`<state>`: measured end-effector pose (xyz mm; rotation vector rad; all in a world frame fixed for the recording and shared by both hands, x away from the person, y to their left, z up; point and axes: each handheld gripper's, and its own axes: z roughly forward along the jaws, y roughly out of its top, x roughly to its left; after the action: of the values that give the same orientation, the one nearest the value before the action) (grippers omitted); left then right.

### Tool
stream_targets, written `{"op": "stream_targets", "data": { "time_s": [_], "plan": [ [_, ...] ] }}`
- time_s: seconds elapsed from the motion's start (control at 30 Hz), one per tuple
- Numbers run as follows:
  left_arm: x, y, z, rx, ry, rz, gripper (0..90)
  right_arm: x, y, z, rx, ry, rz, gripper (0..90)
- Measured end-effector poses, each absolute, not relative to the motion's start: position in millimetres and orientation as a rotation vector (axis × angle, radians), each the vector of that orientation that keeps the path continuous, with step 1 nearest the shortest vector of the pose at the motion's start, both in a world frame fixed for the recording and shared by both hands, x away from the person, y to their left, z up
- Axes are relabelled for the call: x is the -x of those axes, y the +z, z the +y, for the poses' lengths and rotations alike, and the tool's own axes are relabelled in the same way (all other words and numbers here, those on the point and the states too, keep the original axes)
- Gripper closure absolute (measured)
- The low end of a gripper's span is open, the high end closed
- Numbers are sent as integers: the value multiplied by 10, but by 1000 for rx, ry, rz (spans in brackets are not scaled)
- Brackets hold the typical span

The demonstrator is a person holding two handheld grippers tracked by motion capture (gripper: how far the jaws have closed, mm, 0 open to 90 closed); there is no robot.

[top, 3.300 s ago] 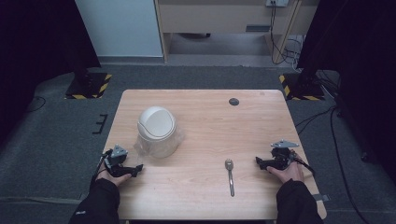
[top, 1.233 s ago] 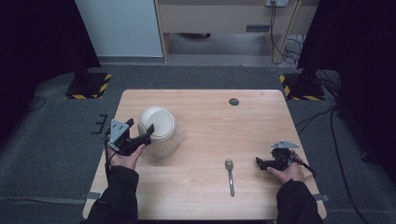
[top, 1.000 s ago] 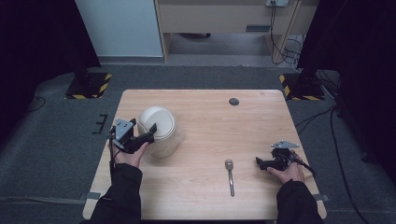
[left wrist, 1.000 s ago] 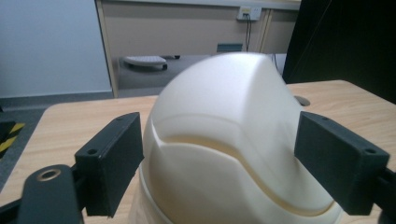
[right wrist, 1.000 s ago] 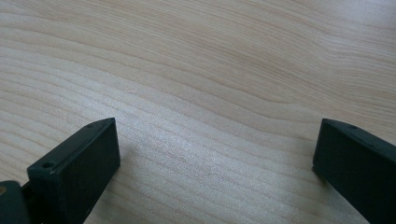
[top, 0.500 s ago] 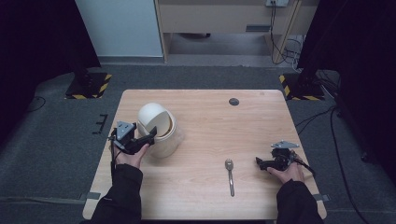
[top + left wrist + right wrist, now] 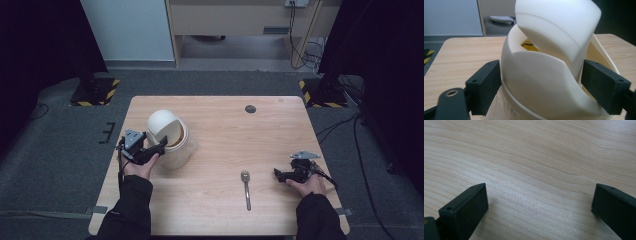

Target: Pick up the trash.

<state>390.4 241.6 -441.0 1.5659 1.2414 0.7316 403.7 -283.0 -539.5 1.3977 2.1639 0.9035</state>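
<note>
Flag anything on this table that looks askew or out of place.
The bin's swing lid is tipped up at a slant, leaving a gap that shows something yellow inside. The left claw straddles the bin's dome. The spoon lies flat; nothing is spilled.

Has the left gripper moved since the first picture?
Yes. The left gripper went from near the table's front-left edge forward to the white bin; its jaws now flank the swing lid.

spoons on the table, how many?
1. The spoon lies on the table toward the near edge, bowl pointing away, between the white bin and the right gripper. The bin's inside is mostly hidden.
</note>
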Motion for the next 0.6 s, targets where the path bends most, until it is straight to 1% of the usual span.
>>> {"op": "stream_targets", "data": {
  "time_s": [0.6],
  "plan": [
    [-3904,-4221,2487,-1510,689,1113,189,-4037,-5395,-2830,-1398,904,2164,9]
  ]
}}
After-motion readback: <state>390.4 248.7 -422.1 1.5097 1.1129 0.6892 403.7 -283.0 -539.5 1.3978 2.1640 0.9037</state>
